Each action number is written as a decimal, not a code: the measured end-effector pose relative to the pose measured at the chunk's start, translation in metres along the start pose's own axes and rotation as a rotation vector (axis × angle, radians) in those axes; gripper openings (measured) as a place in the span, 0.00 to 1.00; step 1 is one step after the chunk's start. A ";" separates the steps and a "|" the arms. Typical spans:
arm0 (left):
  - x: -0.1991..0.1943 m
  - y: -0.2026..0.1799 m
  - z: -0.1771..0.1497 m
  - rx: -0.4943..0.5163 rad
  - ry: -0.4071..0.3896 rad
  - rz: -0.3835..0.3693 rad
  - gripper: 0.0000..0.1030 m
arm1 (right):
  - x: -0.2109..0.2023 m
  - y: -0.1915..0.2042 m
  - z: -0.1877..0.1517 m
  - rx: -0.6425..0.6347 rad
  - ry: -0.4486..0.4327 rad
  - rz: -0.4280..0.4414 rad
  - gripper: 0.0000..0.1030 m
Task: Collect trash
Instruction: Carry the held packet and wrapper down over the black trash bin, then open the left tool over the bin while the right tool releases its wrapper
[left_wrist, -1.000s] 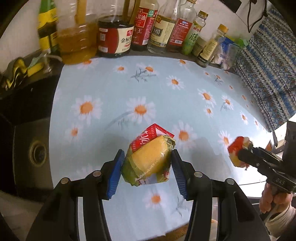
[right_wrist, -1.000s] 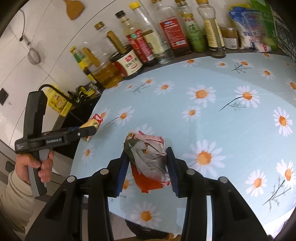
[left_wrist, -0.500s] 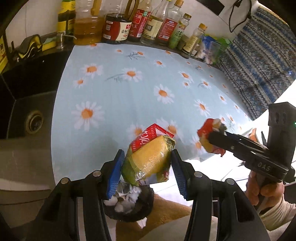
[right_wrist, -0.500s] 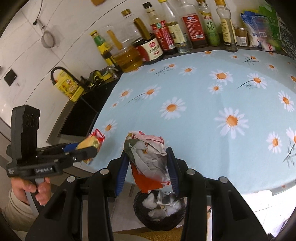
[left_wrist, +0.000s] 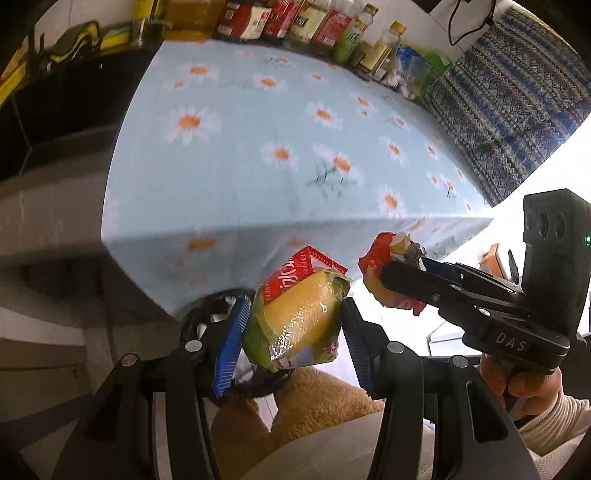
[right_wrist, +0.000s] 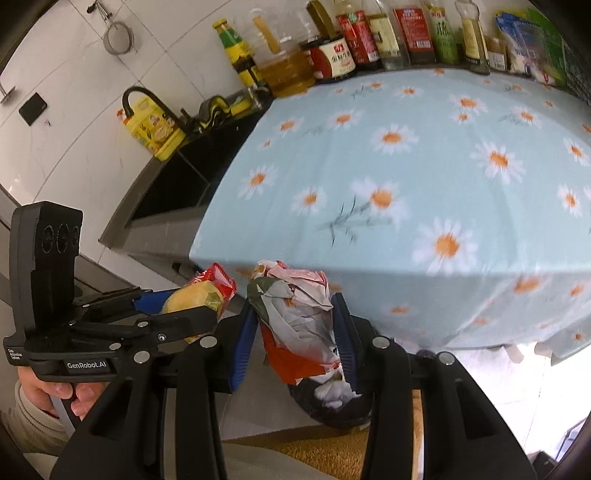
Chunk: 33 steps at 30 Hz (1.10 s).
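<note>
Both tongs grip trash: left tongs (left_wrist: 295, 325) a wrapper (left_wrist: 295, 317), right tongs (right_wrist: 295, 332) crumpled paper (right_wrist: 299, 310); centre each over the bin (right_wrist: 332, 402) before releasing.

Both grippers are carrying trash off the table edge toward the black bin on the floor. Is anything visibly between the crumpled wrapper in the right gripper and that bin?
Nothing visible does. The crumpled wrapper, pinched in the right gripper, hangs directly above the black bin, whose opening shows white paper already inside. The left gripper with its yellow packet sits off to the side.

Heavy fisheye bending at the edges, dark vignette corners. The table (left_wrist: 258, 155) looks motion-smeared, and bright daylight is blown out right of the hand-held gripper (left_wrist: 295, 325).
</note>
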<state>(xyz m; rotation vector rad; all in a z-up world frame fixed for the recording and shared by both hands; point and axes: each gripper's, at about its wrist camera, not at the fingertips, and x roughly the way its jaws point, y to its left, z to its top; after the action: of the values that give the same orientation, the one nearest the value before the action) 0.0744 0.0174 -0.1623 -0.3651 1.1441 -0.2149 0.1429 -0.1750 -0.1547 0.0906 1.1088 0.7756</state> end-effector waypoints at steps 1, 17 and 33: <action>0.002 0.003 -0.005 -0.006 0.011 -0.002 0.48 | 0.003 0.001 -0.006 0.009 0.010 -0.003 0.40; 0.081 0.060 -0.063 -0.121 0.211 0.017 0.48 | 0.082 -0.022 -0.070 0.123 0.191 -0.084 0.40; 0.172 0.098 -0.084 -0.209 0.370 0.052 0.49 | 0.168 -0.085 -0.118 0.323 0.291 -0.110 0.42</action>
<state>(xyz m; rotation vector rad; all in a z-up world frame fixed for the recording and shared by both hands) 0.0647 0.0332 -0.3769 -0.4926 1.5454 -0.1196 0.1257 -0.1721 -0.3764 0.1913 1.4982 0.5158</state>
